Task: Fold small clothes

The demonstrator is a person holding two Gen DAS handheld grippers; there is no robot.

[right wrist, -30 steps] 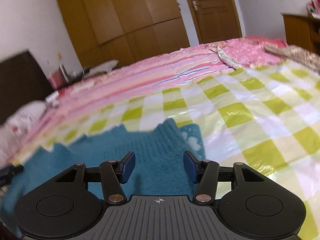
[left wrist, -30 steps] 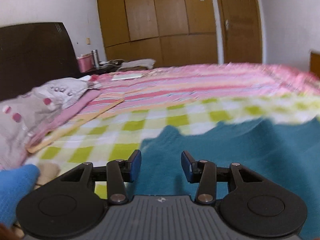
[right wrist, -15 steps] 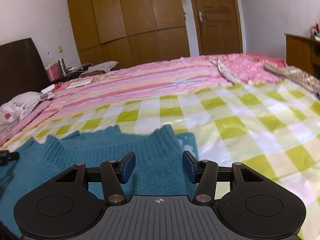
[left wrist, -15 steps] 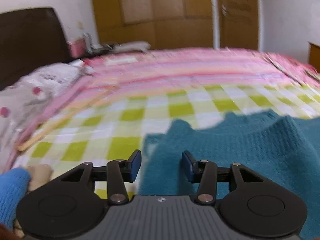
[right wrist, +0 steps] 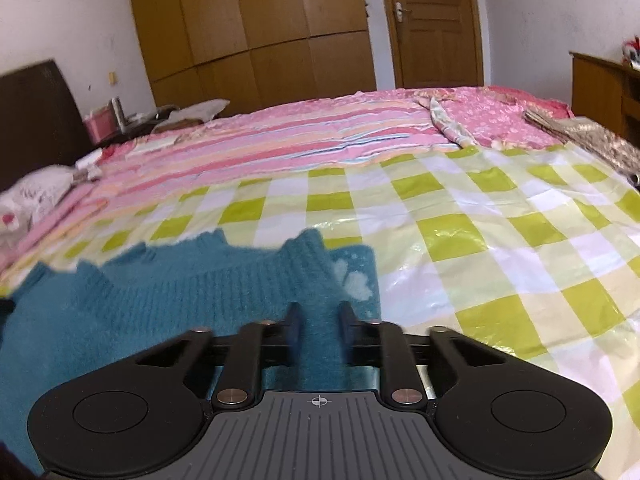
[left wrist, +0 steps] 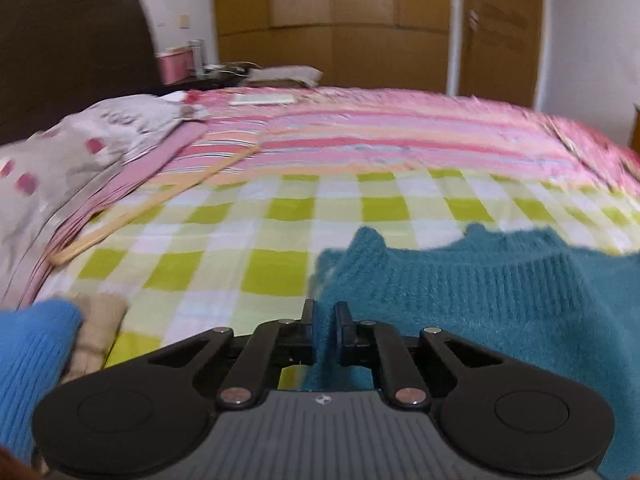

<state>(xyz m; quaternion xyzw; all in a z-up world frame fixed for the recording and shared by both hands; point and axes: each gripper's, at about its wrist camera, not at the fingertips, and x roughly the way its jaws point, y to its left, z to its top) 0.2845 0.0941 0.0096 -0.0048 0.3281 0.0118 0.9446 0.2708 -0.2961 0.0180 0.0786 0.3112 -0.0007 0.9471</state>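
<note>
At the lower left of the left wrist view, a blue knit piece (left wrist: 32, 356) lies over a beige cloth (left wrist: 100, 328), blurred, on the green-checked sheet (left wrist: 224, 240); a grey pillow (left wrist: 80, 148) sits at the upper left. The right wrist view shows neither of the two cloths. At lower centre, the left gripper (left wrist: 324, 320) has its fingers drawn close on the edge of the teal sweater (left wrist: 500, 300), pinching the knit. Half a second ago those fingers stood spread apart above the fabric. The sweater fills the lower right of this view, its long axis running left to right across the frame, its ribbed collar band pointing toward the far side of the bed.

In the right wrist view, the sweater (right wrist: 180, 304) covers the lower left, collar again to the far side. The right gripper (right wrist: 319, 322) at lower centre has its fingers narrowed around a ridge of teal knit, where before they were wide apart. Pale heart shapes (right wrist: 352, 280) on the sweater's right edge show only here, as does the wooden dresser (right wrist: 604, 88) at the right.
</note>
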